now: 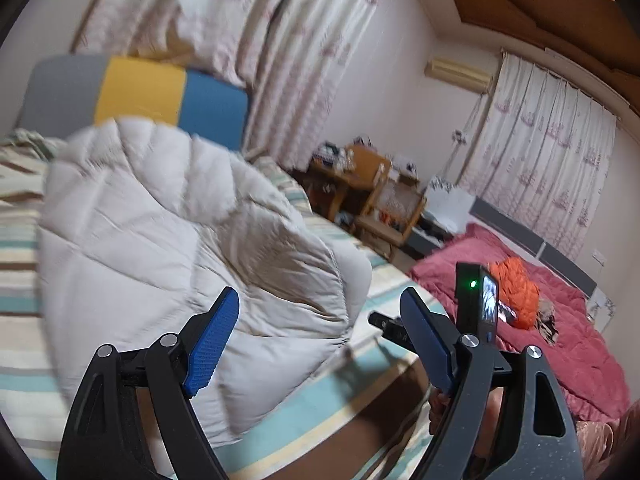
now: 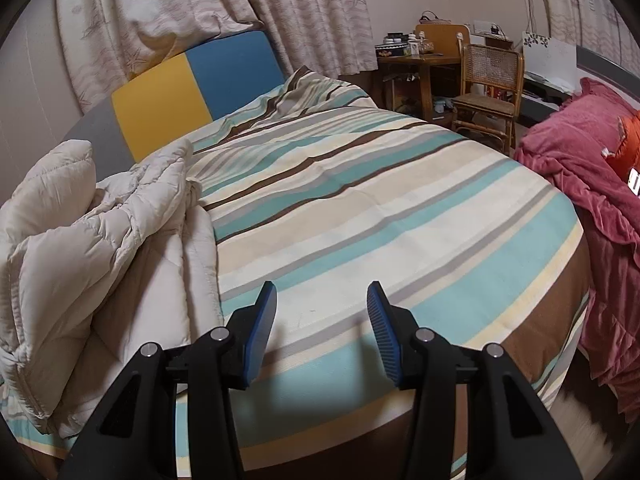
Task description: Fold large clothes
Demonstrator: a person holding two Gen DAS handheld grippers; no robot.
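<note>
One cream coat on the bed.
Puffy, quilted, bunched in folds; my left gripper and right gripper both gape, holding nothing.

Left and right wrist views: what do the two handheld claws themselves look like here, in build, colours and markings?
Both match. The left claw and right claw each have curved matte-black arms with cut-out openings, silver round pivot pins, and two blue ribbed finger pads. In the left wrist view the right claw's black body shows a green light and a small lit screen. No cables or sleeves are visible.
</note>
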